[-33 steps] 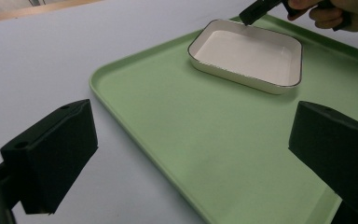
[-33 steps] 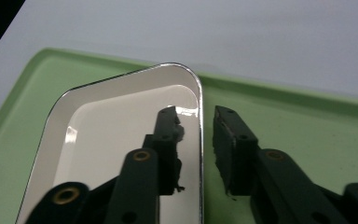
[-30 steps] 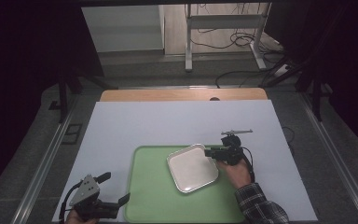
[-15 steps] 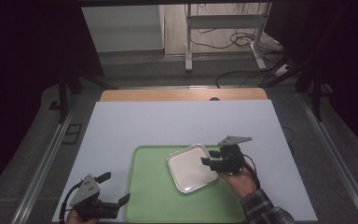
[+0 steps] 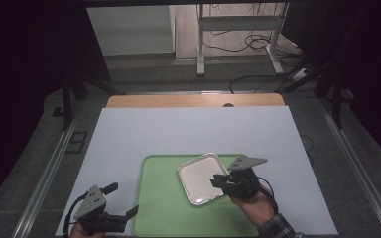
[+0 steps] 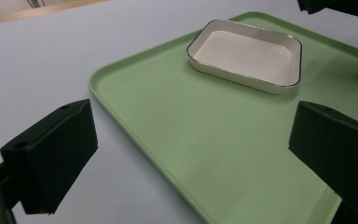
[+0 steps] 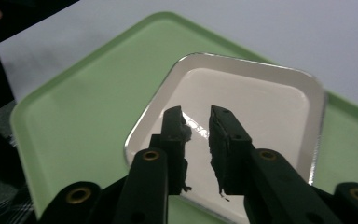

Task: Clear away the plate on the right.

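1 white dish (image 5: 202,178) centre-low, on 1 green tray (image 5: 158,208) | right gripper (image 5: 217,182) over dish edge, jaws just closing, narrow gap, nothing between | left gripper (image 5: 122,202) lower left, jaws apart

Dim room: grey floor (image 5: 144,74), trailing cables (image 5: 248,47), metal frame (image 5: 238,22).

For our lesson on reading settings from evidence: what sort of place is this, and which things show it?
Probably a lab or recording workspace, not a kitchen: a white-covered table fenced by metal rails, loose cables on the floor behind, and a hand-held right gripper over a white dish on a green tray.
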Action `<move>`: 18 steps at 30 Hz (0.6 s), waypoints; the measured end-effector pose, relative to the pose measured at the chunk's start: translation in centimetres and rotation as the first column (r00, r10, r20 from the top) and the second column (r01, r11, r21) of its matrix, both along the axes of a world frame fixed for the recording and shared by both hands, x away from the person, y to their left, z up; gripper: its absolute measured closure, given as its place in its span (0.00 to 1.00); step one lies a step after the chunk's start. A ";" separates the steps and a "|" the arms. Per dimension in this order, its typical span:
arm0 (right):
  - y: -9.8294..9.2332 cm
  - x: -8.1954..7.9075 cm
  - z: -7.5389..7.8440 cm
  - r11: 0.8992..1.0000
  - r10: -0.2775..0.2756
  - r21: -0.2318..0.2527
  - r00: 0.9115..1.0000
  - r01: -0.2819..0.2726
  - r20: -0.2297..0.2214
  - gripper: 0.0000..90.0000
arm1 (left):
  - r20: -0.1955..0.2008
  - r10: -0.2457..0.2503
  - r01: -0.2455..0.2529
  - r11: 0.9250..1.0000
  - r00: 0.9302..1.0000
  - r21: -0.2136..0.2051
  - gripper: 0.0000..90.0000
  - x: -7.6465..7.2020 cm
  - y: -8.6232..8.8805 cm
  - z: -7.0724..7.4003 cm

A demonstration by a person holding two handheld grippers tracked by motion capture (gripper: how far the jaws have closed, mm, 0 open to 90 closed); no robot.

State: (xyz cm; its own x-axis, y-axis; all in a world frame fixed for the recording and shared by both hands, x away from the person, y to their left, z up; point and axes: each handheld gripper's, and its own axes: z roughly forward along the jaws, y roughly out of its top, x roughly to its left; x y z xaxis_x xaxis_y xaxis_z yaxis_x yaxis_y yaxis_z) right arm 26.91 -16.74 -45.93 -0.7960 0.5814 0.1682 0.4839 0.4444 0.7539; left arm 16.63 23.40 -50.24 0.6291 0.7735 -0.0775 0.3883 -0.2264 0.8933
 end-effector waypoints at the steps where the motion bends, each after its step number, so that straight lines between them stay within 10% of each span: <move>1: 0.0 -0.3 0.0 1.000 0.005 0.001 1.000 -0.005 -0.006 0.88 | 0.000 0.000 0.000 1.000 1.000 0.000 0.01 0.0 0.0 0.0; 18: 1.3 -2.5 -2.5 0.987 0.104 -0.115 0.993 -0.110 -0.055 1.00 | 0.000 -0.003 0.003 1.000 1.000 0.003 0.01 0.0 -0.1 0.0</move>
